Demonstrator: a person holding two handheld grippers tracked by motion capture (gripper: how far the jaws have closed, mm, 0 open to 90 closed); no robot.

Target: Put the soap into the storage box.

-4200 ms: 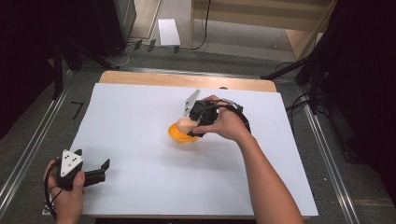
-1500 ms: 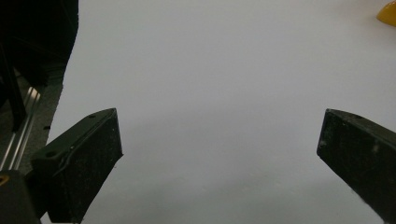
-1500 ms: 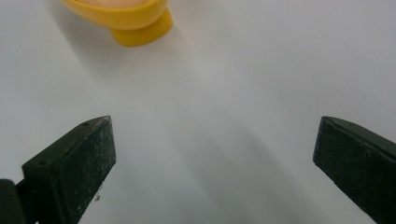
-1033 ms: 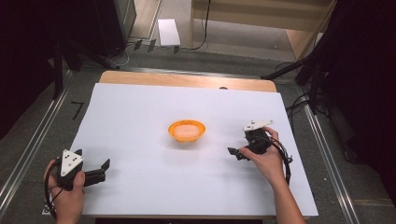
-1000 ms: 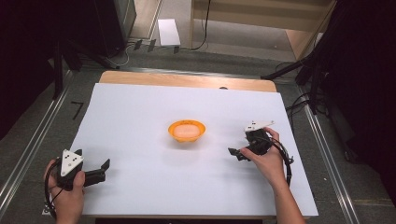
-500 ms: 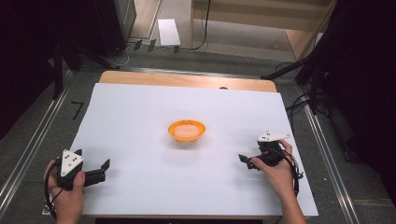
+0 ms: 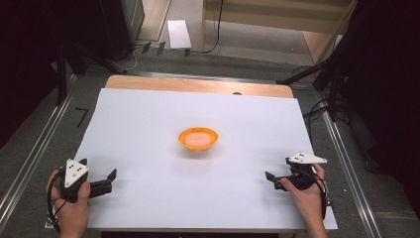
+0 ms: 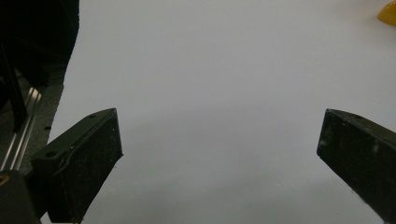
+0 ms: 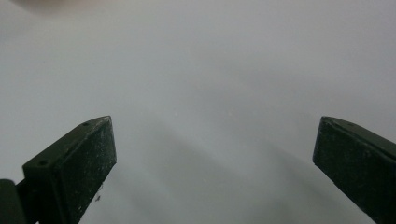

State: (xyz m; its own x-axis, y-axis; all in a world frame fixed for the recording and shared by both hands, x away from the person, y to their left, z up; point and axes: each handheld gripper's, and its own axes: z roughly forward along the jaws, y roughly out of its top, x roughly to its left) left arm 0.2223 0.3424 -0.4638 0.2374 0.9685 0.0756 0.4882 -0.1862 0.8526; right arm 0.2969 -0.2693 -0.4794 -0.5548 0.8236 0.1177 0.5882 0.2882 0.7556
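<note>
high view: orange bowl [image 7: 198, 139] mid-table | left gripper view: bowl's edge, top right

Wooden table [image 7: 198, 84], white sheet [image 7: 148, 124] covering most, orange bowl [image 7: 198, 139] centred, contents unclear

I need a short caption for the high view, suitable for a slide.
Orange bowl at the centre of the white table, with the open left gripper and right gripper resting apart near the front corners.

A white sheet [image 7: 148, 129] covers the counter [image 7: 198, 84], whose wooden edge shows at the top. A white box [image 7: 179, 33] lies on the floor [image 7: 237, 59], upper middle. Cables [image 7: 317, 111] trail at right.
</note>
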